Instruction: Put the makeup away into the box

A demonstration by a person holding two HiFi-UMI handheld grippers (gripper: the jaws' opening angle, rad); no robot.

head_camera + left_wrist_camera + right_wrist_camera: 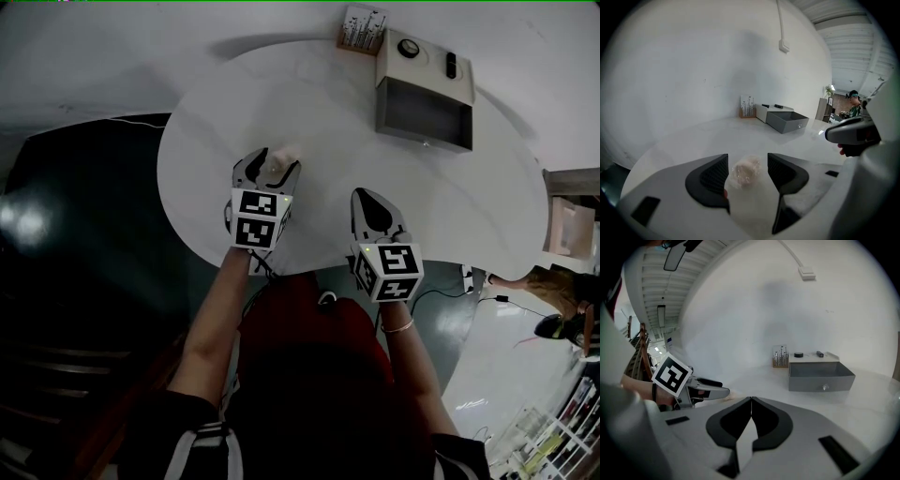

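Note:
A small pale makeup puff in clear wrap [745, 171] lies on the white round table [206, 122], between the jaws of my left gripper [746, 159]. Those jaws stand wide open, with a gap on each side of the puff. In the head view the puff [281, 161] shows at the left gripper's [271, 162] tips. My right gripper [367, 197] hovers beside it near the table's front edge, shut and empty, jaws touching [751, 400]. The grey box [422, 114] stands at the far right with its drawer pulled open [820, 375].
A small rack of makeup tools [361, 28] stands left of the box, also in the right gripper view [780, 357]. Two small black items [409, 48] sit on the box top. Dark floor lies past the table's left edge. A person [853, 102] stands far off.

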